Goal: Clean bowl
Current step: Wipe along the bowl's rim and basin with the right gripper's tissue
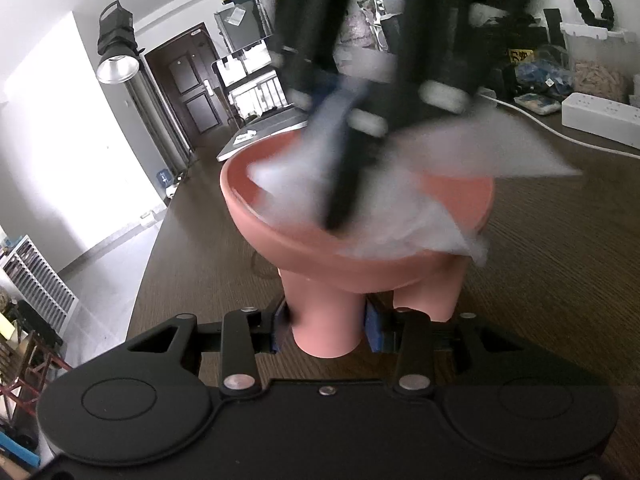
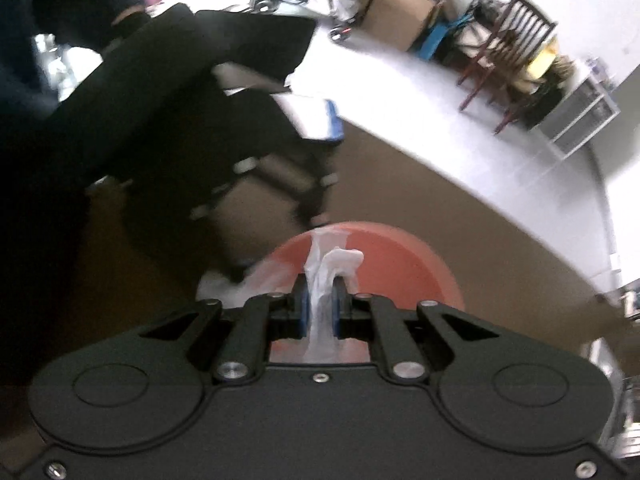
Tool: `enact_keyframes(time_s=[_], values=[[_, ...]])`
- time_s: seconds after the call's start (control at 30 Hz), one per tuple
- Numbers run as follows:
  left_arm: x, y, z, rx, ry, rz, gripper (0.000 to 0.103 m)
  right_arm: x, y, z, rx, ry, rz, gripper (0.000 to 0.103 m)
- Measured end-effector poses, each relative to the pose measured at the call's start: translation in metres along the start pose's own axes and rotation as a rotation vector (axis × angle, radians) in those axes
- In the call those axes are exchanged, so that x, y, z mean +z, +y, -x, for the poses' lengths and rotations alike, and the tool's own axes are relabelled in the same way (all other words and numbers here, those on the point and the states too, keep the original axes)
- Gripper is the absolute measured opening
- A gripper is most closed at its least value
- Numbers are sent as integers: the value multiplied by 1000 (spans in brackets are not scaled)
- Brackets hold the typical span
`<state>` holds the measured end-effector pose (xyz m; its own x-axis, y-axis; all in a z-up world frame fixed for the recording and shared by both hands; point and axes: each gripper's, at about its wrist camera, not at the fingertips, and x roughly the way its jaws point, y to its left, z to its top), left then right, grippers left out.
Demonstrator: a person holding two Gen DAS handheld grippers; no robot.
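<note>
My left tongs (image 1: 326, 330) are clamped on one leg of the pink bowl (image 1: 356, 236), which sits on the brown surface (image 1: 560, 280) at 12 o'clock from them. Right tongs (image 2: 320, 308) pinch a white tissue (image 2: 324, 276) over the bowl's inside. Bowl looks stiff, smooth, probably slippery and light; the leg is the best hold. Tissue is soft, tears easily.

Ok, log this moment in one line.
left tongs: shut on bowl leg | right tongs: shut on tissue | tissue in bowl
</note>
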<state>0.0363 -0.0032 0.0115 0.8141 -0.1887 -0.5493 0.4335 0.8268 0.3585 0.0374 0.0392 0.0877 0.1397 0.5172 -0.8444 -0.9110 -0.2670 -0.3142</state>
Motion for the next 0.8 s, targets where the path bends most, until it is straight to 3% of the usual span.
enact_keyframes(time_s=[0.13,0.23,0.47,0.6,0.8], values=[[-1,0,0,1,0,3,38,-11,-29,7,-70,24,-33,11],[-2,-1,0,2,0,10,38,-40,-13,32,-90,71,-41,11],[-3,2,-1,3,-1,18,38,-76,30,46,-5,150,-26,11],[-2,1,-1,4,-1,14,38,-64,58,45,48,95,-5,11],[-2,1,1,5,0,-1,38,-9,81,39,60,-51,102,11]])
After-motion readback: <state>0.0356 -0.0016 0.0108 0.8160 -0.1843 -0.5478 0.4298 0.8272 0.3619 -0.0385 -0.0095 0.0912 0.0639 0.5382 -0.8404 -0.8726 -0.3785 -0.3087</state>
